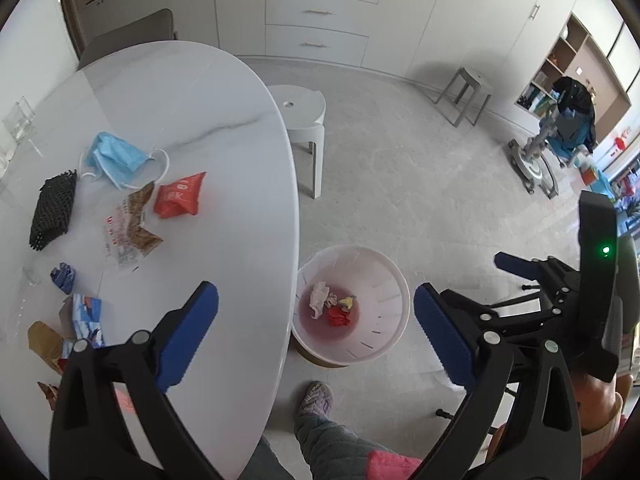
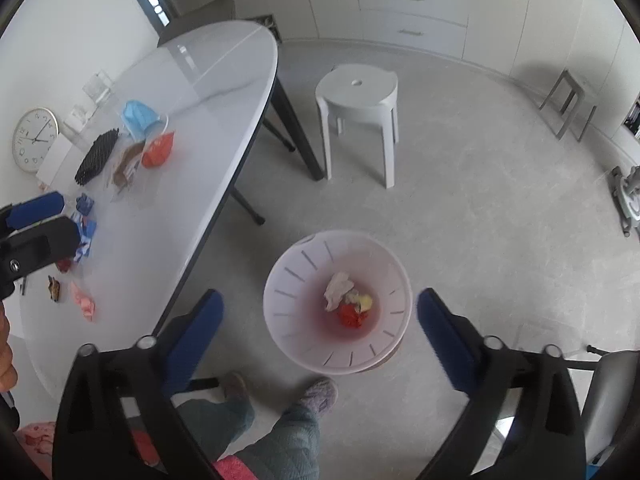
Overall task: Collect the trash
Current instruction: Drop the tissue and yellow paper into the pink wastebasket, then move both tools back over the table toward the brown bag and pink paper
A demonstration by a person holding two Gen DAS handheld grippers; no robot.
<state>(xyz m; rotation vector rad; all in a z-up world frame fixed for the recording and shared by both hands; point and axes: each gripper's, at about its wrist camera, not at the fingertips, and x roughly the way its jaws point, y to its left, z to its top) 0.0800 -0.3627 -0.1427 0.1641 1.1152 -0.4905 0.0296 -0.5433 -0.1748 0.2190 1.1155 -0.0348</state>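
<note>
A white trash bin [image 1: 390,300] [image 2: 296,292] stands on the floor beside the table and holds crumpled white, yellow and red trash [image 2: 348,300]. On the white oval table [image 1: 224,152] [image 2: 192,168] lie a blue face mask [image 1: 116,158] [image 2: 138,116], a red packet [image 1: 180,200] [image 2: 158,150], a black mesh piece [image 1: 52,210] [image 2: 96,156], a clear wrapper with brown snack bits [image 1: 132,224], a blue crumpled wrapper [image 1: 64,278] and a blue-white carton [image 1: 86,320]. My left gripper [image 1: 316,334] is open and empty at the table's edge. My right gripper [image 2: 320,340] is open and empty above the bin.
A white stool [image 1: 300,116] [image 2: 360,100] stands behind the bin. A grey stool [image 1: 466,88] and a mop stand [image 1: 536,160] are farther right. A wall clock [image 2: 34,138] lies on the table's far side. The person's slippered feet [image 2: 320,396] are near the bin.
</note>
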